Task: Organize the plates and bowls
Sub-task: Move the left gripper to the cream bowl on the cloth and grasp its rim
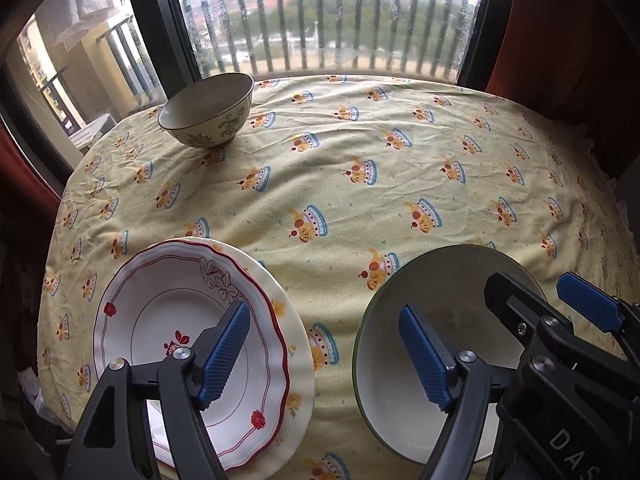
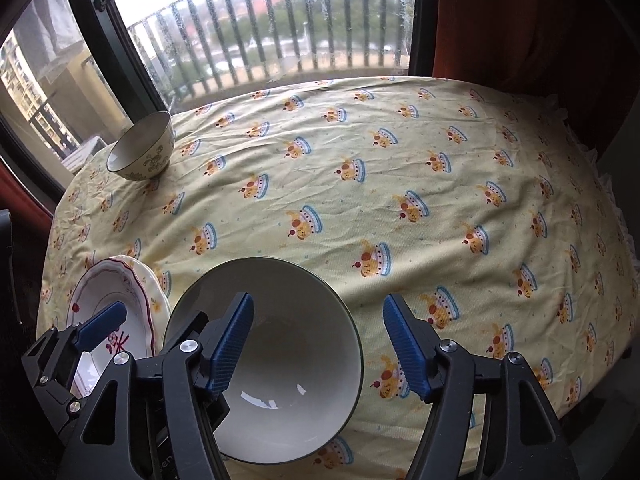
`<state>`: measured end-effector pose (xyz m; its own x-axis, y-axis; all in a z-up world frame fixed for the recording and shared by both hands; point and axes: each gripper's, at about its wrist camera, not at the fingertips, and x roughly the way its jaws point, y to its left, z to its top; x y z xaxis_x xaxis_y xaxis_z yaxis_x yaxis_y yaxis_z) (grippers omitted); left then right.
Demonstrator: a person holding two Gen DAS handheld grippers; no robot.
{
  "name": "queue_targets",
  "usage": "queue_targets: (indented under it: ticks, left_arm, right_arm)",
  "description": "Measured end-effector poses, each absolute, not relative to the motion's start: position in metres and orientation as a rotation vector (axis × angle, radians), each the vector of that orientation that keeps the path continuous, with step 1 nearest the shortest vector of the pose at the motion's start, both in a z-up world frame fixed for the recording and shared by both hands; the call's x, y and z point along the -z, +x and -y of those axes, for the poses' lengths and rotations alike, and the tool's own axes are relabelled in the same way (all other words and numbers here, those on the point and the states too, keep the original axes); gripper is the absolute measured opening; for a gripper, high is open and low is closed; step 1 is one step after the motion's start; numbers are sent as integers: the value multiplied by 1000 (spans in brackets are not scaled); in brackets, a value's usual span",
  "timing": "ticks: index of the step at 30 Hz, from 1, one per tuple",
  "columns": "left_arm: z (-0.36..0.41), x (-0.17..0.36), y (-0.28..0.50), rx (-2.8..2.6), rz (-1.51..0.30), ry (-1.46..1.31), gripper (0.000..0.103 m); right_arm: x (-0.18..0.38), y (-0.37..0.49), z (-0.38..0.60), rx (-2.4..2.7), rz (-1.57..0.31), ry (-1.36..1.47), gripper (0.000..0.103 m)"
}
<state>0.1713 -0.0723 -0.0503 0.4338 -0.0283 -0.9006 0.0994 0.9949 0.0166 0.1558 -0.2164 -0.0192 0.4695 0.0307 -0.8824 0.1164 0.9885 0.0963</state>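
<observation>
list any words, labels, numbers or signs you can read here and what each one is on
"DAS": white letters, cut off by the frame edge, on the black body of the right hand-held gripper in the left wrist view.
A few pale letters low on the left hand-held gripper body in the right wrist view: too hidden to read.
Red mark inside the red-rimmed plate: decoration, not legible text.

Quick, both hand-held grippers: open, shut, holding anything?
Left hand-held gripper: open, holding nothing, one finger over the red-rimmed plate.
Right hand-held gripper: open, holding nothing, straddling the white bowl's rim.
</observation>
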Motion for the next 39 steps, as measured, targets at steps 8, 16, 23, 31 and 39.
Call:
queue_targets:
  ticks: [8, 16, 23, 31, 39]
  left_arm:
    - [45, 40, 203, 94, -1104, 62, 82]
    - [11, 26, 240, 91, -1075, 58, 82]
    - [-25, 24, 275, 73, -1064, 24, 82]
    - [-60, 24, 321, 46, -1051, 2, 82]
    - [-84, 23, 370, 27, -996, 53, 82]
  right_arm:
    - [9, 188, 190, 60, -1072, 139, 71]
    - [-4, 226, 158, 65, -1042, 150, 71]
    - [-11, 263, 124, 65, -1020, 144, 71]
    - [-15, 306, 88, 76, -991, 146, 71]
    - [-13, 351, 66, 86, -949, 178, 71]
